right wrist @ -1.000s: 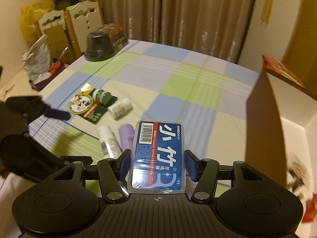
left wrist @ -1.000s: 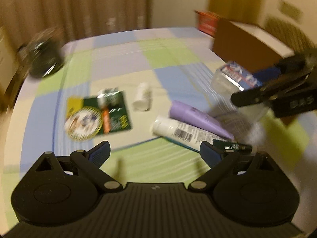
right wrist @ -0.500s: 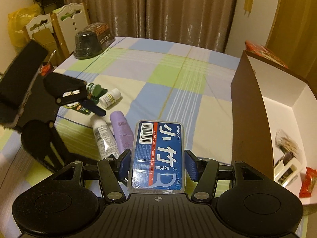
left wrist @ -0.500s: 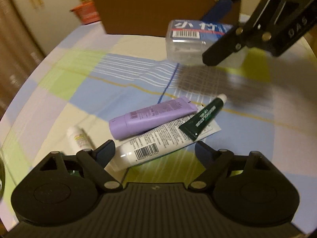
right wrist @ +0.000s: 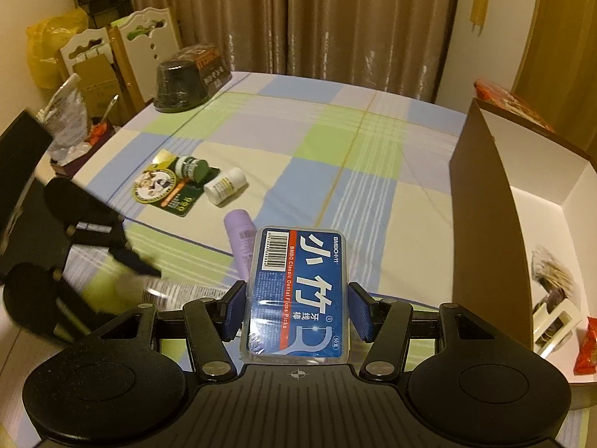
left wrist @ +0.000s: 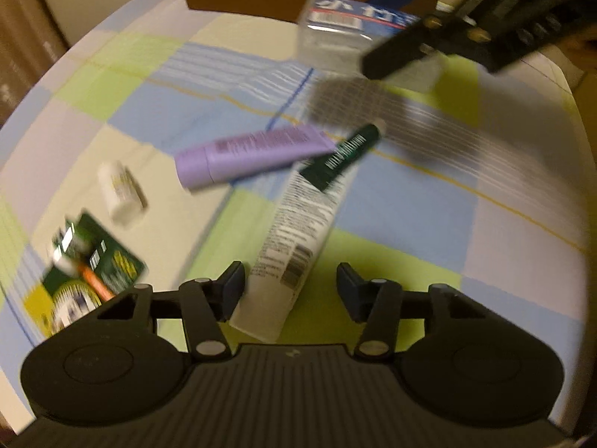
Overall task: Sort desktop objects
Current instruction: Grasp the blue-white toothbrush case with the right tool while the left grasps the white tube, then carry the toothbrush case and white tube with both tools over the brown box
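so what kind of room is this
Probably a home dining or living room: a table under a checked cloth, long curtains behind it, and white carved chairs stacked with household clutter at the side.

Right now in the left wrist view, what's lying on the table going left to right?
Green blister card → small white bottle → purple tube → white tube, its end between the open left hand-held gripper fingers. The dark green tube overlaps both tubes, so it is left out.
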Demonstrator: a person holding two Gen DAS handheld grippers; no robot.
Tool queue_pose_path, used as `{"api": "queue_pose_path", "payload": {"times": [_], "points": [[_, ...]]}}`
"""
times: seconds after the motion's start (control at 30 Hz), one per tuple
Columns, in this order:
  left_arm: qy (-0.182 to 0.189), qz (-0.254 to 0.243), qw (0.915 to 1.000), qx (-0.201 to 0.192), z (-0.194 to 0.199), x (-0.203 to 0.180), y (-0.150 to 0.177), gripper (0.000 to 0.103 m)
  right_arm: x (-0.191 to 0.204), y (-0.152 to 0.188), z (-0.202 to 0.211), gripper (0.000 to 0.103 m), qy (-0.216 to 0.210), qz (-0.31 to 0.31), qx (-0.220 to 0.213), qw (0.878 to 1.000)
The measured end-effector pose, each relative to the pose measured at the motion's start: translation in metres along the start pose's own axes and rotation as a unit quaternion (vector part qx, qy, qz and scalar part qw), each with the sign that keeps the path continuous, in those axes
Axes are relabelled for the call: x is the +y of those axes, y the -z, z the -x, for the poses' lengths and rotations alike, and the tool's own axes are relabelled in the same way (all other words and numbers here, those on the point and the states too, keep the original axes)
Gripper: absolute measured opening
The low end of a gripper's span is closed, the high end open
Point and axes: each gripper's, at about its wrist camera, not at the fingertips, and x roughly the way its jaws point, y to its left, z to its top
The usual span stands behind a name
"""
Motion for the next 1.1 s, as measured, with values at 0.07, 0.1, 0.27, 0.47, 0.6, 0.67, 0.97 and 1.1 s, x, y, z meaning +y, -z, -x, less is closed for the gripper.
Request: {"api": "queue_pose_path", "payload": {"times": [0.07,0.1,0.27,0.47,0.6,0.67,0.97,1.1], "points": [[-0.006,0.017,0.9998,-0.003,0.004,-0.009,0.007,0.048,0.001,0.002,0.001,0.056,-0.005,0.001,-0.001,1.000],[-0.009,0.026,0.9996,-0.004,0.006,-0.013,0.010,0.048,0.001,0.003,0.001,0.056,-0.007,0.000,-0.001,1.000],[-0.023,0.070,0.9972,-0.009,0.009,-0.020,0.016,0.048,-0.001,0.012,0.005,0.056,-0.010,-0.004,0.001,1.000],[-0.040,0.113,0.9926,-0.019,0.015,-0.023,0.019,0.025,-0.005,0.023,0.013,0.056,-0.007,-0.013,0.003,1.000],[-0.057,0.135,0.9890,-0.020,0.017,-0.027,0.022,0.024,-0.004,0.028,0.017,0.056,-0.006,-0.019,0.003,1.000],[-0.061,0.148,0.9868,-0.024,0.021,-0.028,0.025,0.024,-0.003,0.030,0.019,0.056,-0.006,-0.021,0.002,1.000],[-0.061,0.196,0.9770,-0.058,0.046,-0.040,0.039,0.024,0.004,0.033,0.026,0.056,-0.011,-0.013,-0.002,1.000],[-0.072,0.219,0.9706,-0.070,0.056,-0.050,0.043,0.024,0.005,0.034,0.031,0.056,-0.023,0.000,-0.009,1.000]]}}
